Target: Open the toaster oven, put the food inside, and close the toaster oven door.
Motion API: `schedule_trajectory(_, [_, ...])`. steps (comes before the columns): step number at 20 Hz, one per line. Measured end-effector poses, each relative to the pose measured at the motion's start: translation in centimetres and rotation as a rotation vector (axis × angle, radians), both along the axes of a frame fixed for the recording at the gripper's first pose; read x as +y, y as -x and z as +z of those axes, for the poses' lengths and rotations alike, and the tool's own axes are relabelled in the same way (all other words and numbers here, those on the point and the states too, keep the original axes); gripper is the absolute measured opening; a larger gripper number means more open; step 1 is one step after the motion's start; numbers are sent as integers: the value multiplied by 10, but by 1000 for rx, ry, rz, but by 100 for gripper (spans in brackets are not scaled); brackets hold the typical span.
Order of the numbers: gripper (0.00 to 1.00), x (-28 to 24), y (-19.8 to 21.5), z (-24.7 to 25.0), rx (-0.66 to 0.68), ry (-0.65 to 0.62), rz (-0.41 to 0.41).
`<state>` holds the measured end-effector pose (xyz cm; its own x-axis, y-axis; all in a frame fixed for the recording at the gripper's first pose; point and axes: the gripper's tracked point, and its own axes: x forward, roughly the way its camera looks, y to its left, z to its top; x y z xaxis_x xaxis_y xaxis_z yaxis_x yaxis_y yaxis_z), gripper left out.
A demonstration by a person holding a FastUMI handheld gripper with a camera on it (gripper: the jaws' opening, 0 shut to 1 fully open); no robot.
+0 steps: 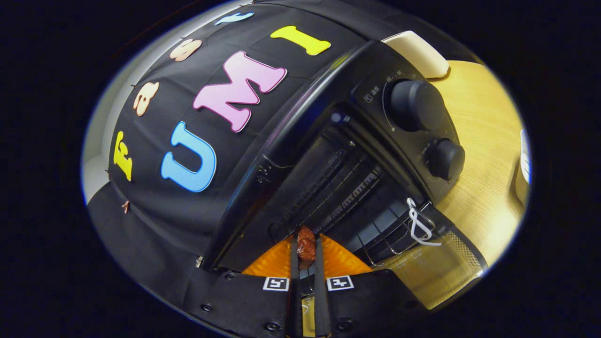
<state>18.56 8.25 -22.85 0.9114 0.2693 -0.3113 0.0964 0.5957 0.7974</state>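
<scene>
A black toaster oven (328, 117) stands on a wooden table, seen strongly tilted, with its door (436, 267) swung down open. Its dark cavity with a wire rack (342, 192) lies just beyond my fingers. My gripper (306, 249) is shut on a small reddish-brown piece of food (306, 246), which is pinched between both fingertips at the mouth of the oven, over the rack's near edge. Two round black knobs (415, 105) sit on the oven's control panel beside the cavity.
A white looped cord (419, 225) hangs at the open door's hinge side. The wooden table (479, 155) stretches past the oven. A cream object (418, 51) stands behind the oven, and a white item (523, 169) lies at the table's far side.
</scene>
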Motion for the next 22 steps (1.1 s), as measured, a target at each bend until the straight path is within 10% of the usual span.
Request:
schedule_trajectory(4, [18, -1, 7, 0, 1, 67, -16])
schedule_trajectory(7, [79, -3, 17, 4, -8, 113, 0])
schedule_trajectory(10, [98, -9, 31, 2, 5, 230, 8])
schedule_trajectory(22, [98, -52, 133, 13, 168, 630, 155])
